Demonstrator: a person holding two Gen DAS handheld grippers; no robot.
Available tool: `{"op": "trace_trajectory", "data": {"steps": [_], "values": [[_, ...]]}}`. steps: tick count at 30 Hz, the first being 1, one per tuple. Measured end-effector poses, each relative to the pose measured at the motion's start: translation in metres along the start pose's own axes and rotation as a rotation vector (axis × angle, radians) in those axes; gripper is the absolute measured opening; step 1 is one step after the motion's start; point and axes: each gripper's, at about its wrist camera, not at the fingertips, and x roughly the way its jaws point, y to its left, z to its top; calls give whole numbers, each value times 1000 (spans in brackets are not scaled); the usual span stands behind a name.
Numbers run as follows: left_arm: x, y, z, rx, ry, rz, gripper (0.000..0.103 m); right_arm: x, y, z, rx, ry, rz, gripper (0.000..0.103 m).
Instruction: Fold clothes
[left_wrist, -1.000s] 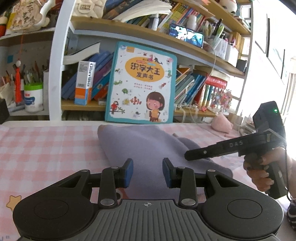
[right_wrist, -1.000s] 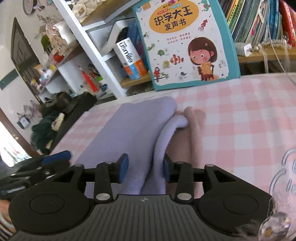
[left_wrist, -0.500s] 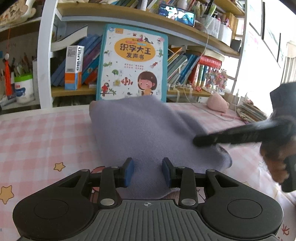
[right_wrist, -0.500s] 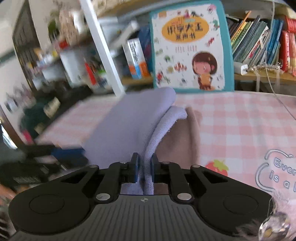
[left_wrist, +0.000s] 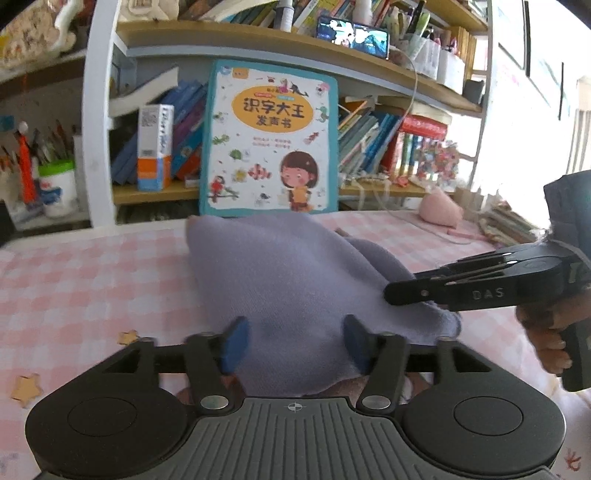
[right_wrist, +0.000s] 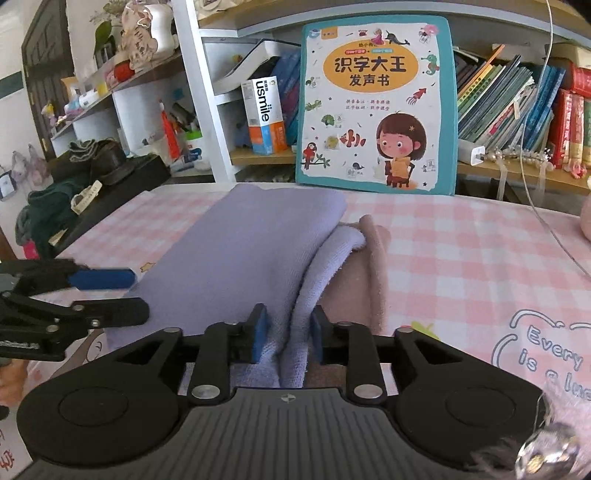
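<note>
A lavender garment (left_wrist: 291, 280) lies folded on the pink checked tablecloth (left_wrist: 74, 280); it also shows in the right wrist view (right_wrist: 243, 254). A pinkish-brown garment (right_wrist: 354, 280) lies under its right side. My left gripper (left_wrist: 293, 347) is open, its blue pads apart over the garment's near edge. It appears from the side in the right wrist view (right_wrist: 122, 295). My right gripper (right_wrist: 288, 332) has a fold of the lavender cloth between its pads, with a small gap on the right. It appears at the garment's right edge in the left wrist view (left_wrist: 399, 291).
A teal children's book (left_wrist: 269, 140) leans against the bookshelf (left_wrist: 295, 48) behind the garment. A pink object (left_wrist: 439, 210) and a white cable (right_wrist: 546, 225) lie at the right. A black stand with dark clothes (right_wrist: 92, 173) is at the left.
My left gripper's jaws have opened wider over the garment. My right gripper, shut tight on the cloth half a second ago, has loosened a little.
</note>
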Motion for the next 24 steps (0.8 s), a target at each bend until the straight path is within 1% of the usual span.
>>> {"op": "trace_trajectory", "data": {"steps": [1, 2, 4, 6, 8, 11, 14, 16, 19, 21, 24], "values": [[-2, 0, 1, 9, -5, 14, 72, -1, 0, 0, 3, -3, -2, 47], [-5, 1, 2, 11, -9, 21, 75, -4, -2, -1, 15, -8, 0, 52], [-10, 6, 6, -6, -22, 36, 90, -9, -7, -2, 46, -18, 11, 67], [-11, 14, 9, -41, -23, 69, 94, -14, -14, -1, 91, -23, 17, 76], [-9, 23, 12, -76, -8, 87, 94, -18, -23, 0, 147, -22, 36, 76], [-1, 37, 15, -140, 31, 82, 95, -22, -40, 1, 249, -12, 76, 80], [11, 49, 14, -196, 65, 23, 94, -17, -59, -1, 373, 28, 116, 80], [21, 53, 13, -222, 86, -15, 94, -10, -67, -3, 425, 55, 118, 80], [36, 58, 12, -261, 115, -45, 94, 1, -74, -4, 470, 86, 116, 79], [43, 61, 12, -288, 121, -71, 94, 5, -75, -4, 482, 82, 131, 79], [53, 66, 11, -335, 130, -108, 93, 12, -73, -1, 482, 89, 152, 72]]}}
